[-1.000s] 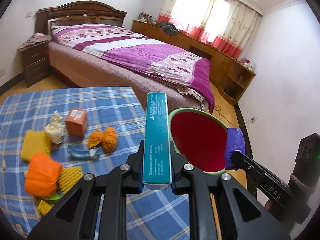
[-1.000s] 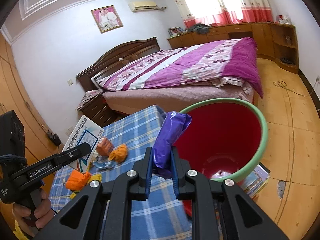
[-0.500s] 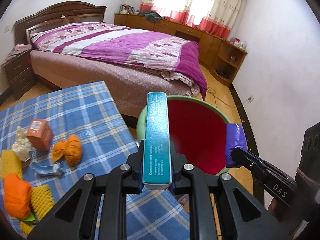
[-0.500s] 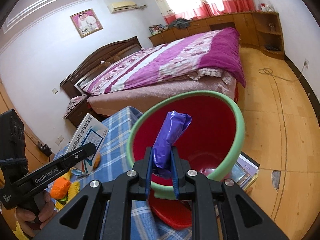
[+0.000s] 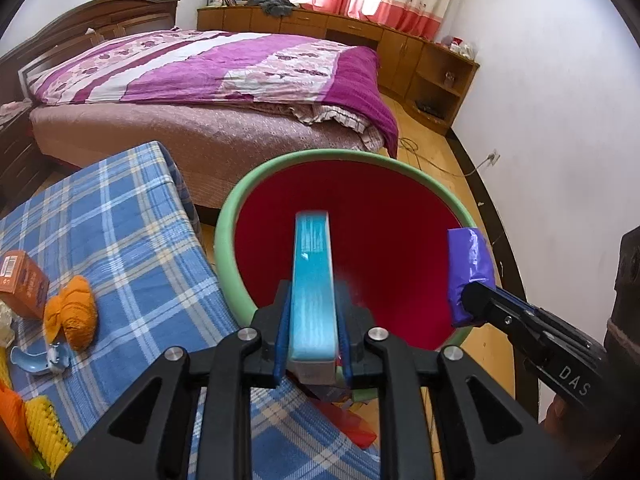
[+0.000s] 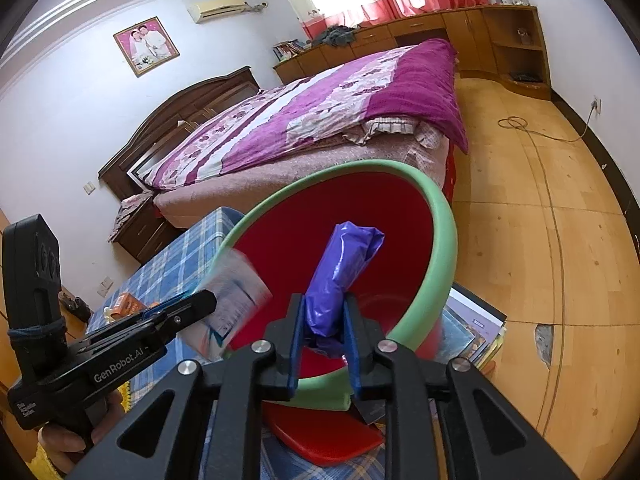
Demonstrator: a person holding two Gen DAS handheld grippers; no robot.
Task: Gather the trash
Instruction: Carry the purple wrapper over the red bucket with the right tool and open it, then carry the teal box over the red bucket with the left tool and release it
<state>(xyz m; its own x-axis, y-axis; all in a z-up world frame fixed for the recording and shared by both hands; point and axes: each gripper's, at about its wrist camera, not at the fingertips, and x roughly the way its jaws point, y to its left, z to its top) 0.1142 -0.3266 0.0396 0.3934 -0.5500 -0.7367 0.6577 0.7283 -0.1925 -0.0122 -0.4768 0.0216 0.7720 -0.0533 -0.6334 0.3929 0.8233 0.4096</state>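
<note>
A red bin with a green rim [image 5: 280, 168] [image 6: 440, 232] stands on the floor beside the table. My left gripper [image 5: 313, 340] is shut on a teal carton [image 5: 312, 280], held over the bin's mouth; the carton looks motion-blurred and also shows in the right wrist view [image 6: 232, 312]. My right gripper [image 6: 323, 332] is shut on a crumpled purple wrapper [image 6: 340, 272], also over the bin's mouth; the wrapper shows in the left wrist view [image 5: 468, 268] at the bin's right rim.
The blue plaid table [image 5: 132, 232] holds an orange box [image 5: 20, 280], an orange crumpled wrapper [image 5: 72, 312], a blue plastic piece [image 5: 40, 360] and yellow foam netting [image 5: 44, 428]. A bed [image 5: 208, 80] lies behind. Books [image 6: 472, 336] and a red lid [image 6: 324, 436] lie by the bin.
Both grippers have moved from above the table edge to over the bin's mouth, each still holding its item. The bin now fills the centre of both views.
</note>
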